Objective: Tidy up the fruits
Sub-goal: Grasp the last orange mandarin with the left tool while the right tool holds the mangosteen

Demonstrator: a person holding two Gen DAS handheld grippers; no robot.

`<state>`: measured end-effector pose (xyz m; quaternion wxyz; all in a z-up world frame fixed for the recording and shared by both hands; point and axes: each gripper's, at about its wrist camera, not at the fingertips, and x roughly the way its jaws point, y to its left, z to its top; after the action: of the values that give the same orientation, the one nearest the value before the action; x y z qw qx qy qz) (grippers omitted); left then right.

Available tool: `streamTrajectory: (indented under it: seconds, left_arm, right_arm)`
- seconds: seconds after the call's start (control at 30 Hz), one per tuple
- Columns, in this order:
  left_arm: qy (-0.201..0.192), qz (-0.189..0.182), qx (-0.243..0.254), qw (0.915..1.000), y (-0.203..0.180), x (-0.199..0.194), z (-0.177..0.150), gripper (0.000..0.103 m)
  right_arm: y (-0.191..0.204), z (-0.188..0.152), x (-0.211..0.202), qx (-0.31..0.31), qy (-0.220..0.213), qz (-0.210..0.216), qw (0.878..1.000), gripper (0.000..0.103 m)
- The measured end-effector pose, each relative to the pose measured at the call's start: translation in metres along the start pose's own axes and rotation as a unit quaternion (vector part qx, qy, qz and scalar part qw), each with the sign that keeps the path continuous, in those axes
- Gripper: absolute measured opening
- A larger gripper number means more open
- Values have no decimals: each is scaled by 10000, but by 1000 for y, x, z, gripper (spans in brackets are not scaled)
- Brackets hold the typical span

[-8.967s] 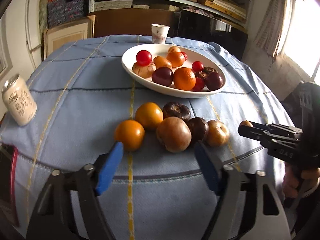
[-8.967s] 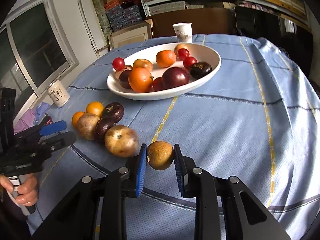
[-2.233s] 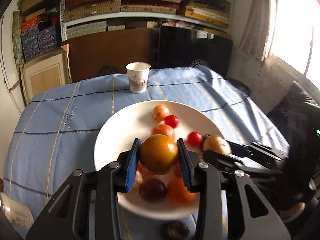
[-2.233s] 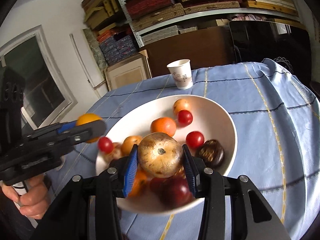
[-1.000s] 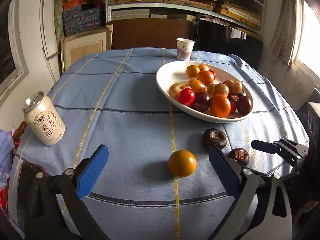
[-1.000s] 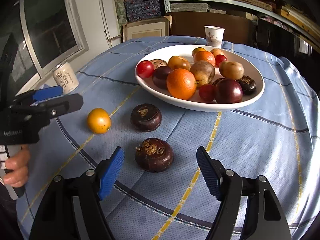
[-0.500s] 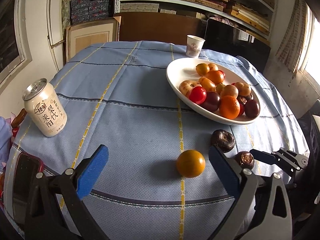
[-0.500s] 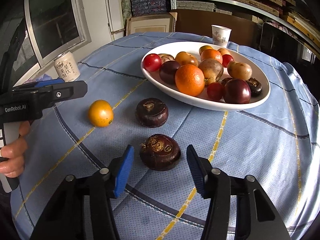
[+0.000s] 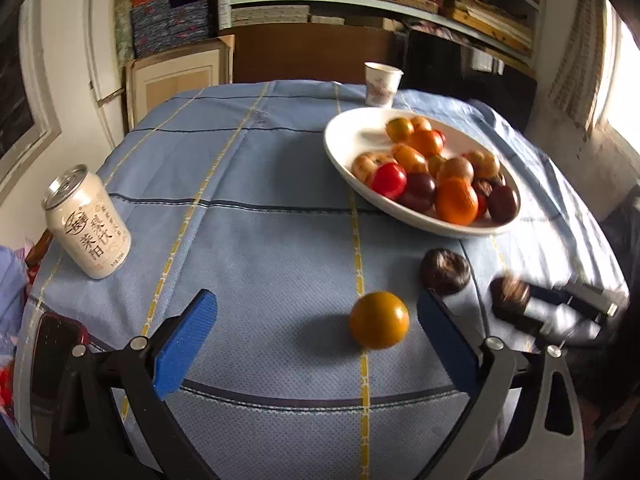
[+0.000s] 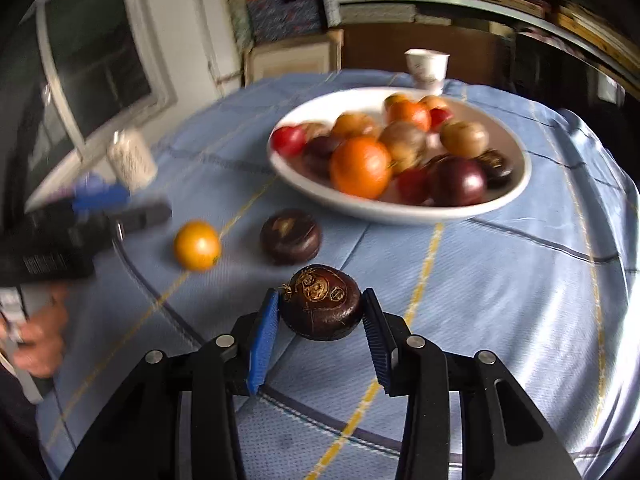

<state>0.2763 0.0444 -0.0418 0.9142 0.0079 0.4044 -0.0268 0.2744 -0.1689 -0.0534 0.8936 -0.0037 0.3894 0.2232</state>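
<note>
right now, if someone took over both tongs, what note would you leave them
Right tongs: closing around the near dark brown flattened fruit on the blue checked tablecloth; pads at its sides, firm grip not certain.
Left tongs: wide open, empty, with the loose round yellow-orange fruit on the cloth between its fingers.
Second dark brown fruit lies free beside the wide white bowl.
Done: most fruit already piled in the bowl.
Left: three loose fruits to go in.
</note>
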Motion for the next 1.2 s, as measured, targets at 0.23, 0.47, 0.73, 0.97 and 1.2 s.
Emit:
streamTrajectory:
  seconds: [0.23, 0.47, 0.73, 0.97, 1.2]
  left_arm:
    - [0, 48, 627, 9980, -25, 3, -8, 98]
    - [-35, 66, 931, 9956, -38, 8, -11, 94]
    - [165, 112, 1121, 9935, -44, 22, -14, 73]
    - [217, -40, 1031, 9944, -39, 27, -13, 64]
    - [221, -128, 933, 9953, -36, 29, -12, 61]
  right_arm:
    - [-5, 1, -6, -21, -115, -237, 9996, 43]
    - [-2, 1, -5, -79, -97, -246, 9996, 43]
    - [-6, 1, -4, 38, -42, -254, 9997, 43]
    - [-6, 1, -4, 49, -36, -253, 9997, 43]
    - [-6, 0, -4, 77, -23, -261, 9996, 43]
